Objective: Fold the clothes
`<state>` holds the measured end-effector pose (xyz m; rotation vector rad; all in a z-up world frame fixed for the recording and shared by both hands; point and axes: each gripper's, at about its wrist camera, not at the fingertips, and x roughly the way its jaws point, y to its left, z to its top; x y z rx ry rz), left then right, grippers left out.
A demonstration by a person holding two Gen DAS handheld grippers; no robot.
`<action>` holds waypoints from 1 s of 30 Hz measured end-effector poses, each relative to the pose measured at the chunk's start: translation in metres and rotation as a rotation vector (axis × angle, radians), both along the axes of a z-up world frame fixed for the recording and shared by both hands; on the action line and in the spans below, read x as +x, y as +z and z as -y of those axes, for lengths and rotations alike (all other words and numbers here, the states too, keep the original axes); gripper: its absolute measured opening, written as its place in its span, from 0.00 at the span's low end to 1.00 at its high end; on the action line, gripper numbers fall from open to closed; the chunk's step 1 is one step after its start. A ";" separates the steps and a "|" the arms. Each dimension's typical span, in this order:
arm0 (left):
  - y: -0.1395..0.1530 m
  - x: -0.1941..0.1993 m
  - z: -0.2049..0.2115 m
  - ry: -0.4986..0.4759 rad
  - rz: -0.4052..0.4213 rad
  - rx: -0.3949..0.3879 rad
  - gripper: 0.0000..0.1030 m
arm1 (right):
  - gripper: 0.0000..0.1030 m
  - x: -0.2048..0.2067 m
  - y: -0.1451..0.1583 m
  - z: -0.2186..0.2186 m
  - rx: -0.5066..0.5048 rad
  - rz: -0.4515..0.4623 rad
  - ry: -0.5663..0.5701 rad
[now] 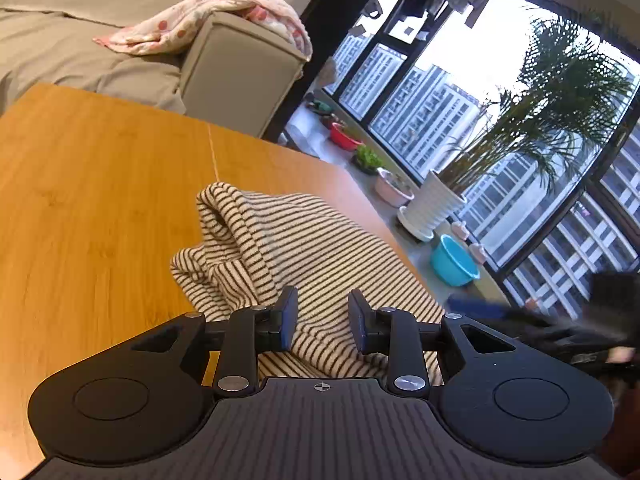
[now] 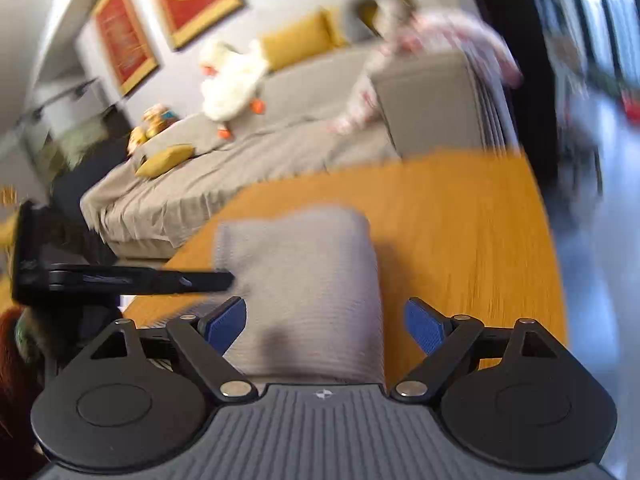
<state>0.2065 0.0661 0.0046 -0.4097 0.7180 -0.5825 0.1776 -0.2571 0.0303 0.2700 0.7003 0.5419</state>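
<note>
A cream garment with thin dark stripes [image 1: 288,248] lies bunched on the wooden table [image 1: 100,200]. My left gripper [image 1: 323,320] hovers over its near part, open, with striped cloth showing in the gap between the fingers. In the right wrist view, which is blurred, the same garment [image 2: 308,280] looks like a folded grey-beige block on the table [image 2: 460,240]. My right gripper [image 2: 325,322] stands wide open over its near end, fingers on either side of it. The other gripper [image 2: 120,278] reaches in from the left, its tip at the garment's left edge.
A beige sofa [image 1: 120,48] with a pink spotted blanket [image 1: 208,16] stands beyond the table. To the right are a window, a potted palm [image 1: 436,204] and bowls on the floor [image 1: 454,260]. A white plush toy [image 2: 236,80] and yellow cushions lie on the sofa.
</note>
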 end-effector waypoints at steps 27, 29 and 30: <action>-0.010 0.005 -0.016 -0.017 -0.004 -0.044 0.30 | 0.88 0.122 0.046 -0.013 0.091 -0.050 0.123; -0.010 0.004 -0.017 -0.017 -0.002 -0.043 0.30 | 0.88 0.165 0.031 -0.025 0.093 -0.151 0.122; -0.010 0.003 -0.018 -0.017 -0.002 -0.042 0.30 | 0.88 0.182 0.018 -0.033 0.076 -0.203 0.126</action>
